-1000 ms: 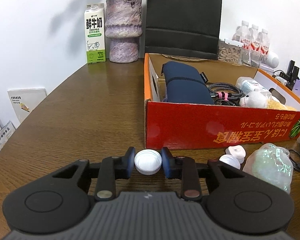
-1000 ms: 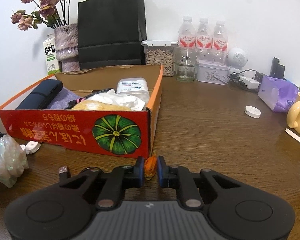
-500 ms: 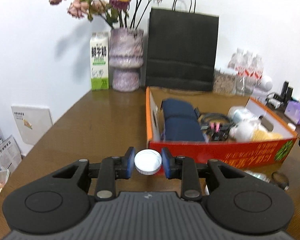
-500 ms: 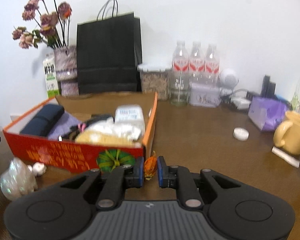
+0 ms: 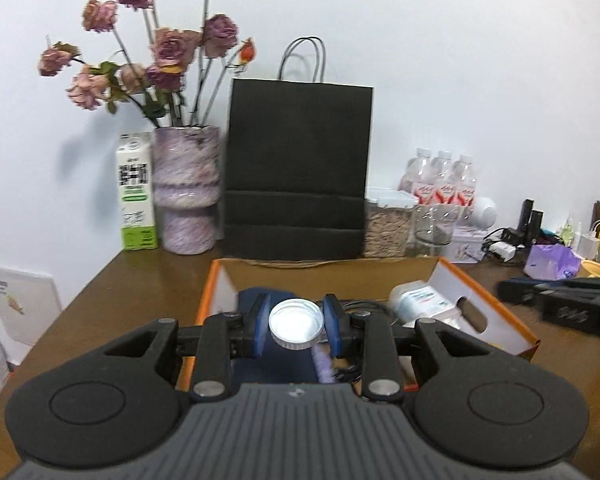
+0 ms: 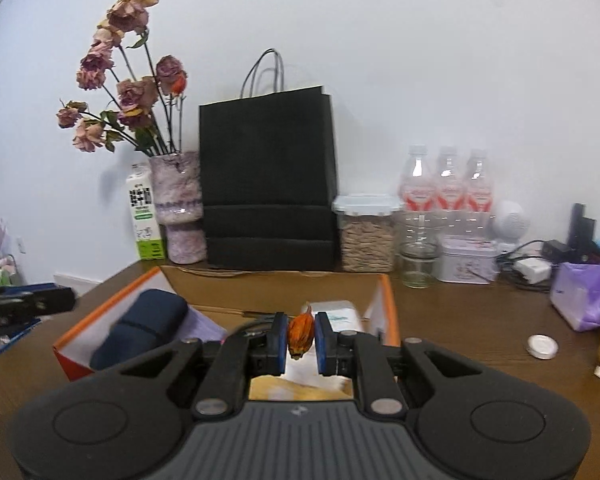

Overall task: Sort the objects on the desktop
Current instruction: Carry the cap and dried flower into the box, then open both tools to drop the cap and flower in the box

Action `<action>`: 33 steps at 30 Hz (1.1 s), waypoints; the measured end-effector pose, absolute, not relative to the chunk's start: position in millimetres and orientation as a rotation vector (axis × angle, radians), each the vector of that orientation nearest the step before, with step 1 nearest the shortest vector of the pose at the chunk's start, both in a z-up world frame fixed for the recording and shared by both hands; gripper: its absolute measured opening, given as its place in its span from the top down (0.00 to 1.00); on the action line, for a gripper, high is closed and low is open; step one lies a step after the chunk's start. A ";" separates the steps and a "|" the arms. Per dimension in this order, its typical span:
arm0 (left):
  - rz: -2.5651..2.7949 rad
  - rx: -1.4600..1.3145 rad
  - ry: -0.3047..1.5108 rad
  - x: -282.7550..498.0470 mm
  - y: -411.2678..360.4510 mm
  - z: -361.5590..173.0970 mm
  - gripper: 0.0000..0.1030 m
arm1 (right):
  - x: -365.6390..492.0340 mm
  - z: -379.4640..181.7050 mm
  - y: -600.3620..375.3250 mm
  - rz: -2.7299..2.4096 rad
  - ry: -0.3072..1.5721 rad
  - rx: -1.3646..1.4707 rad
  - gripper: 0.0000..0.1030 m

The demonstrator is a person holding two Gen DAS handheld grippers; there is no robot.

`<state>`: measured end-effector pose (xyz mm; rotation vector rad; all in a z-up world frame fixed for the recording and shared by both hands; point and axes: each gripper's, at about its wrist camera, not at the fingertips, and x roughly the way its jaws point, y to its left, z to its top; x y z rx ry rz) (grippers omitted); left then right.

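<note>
The open box [image 5: 488, 296] is accessible from above; a navy pouch [image 6: 140, 330] fills its left side. Behind it, a black bag [image 5: 298, 172], vase [image 5: 186, 188] and 3 bottles [image 6: 446, 188] block the counter [image 6: 472, 320] rear.

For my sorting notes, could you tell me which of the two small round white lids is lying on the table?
The round lid lying on the table near the purple pack; the other lid is clamped in the left tool.

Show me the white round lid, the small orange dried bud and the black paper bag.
White round lid [image 5: 296, 323], left wrist view: centre of its top face.
Small orange dried bud [image 6: 300, 333], right wrist view: middle of its body.
Black paper bag [image 6: 268, 168], right wrist view: front panel.
</note>
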<state>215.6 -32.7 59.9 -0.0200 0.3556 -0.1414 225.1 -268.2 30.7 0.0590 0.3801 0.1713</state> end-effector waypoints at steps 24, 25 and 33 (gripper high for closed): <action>-0.101 0.009 0.419 268.2 -59.0 4.3 0.71 | 277.7 -18.8 -225.3 0.194 0.504 0.056 0.85; -0.095 0.010 0.412 266.6 -58.6 5.2 0.71 | 276.5 -18.5 -226.2 0.191 0.501 0.061 0.85; -0.028 0.015 0.338 251.8 -52.9 15.8 0.19 | 262.1 -7.6 -235.0 0.160 0.433 0.071 0.18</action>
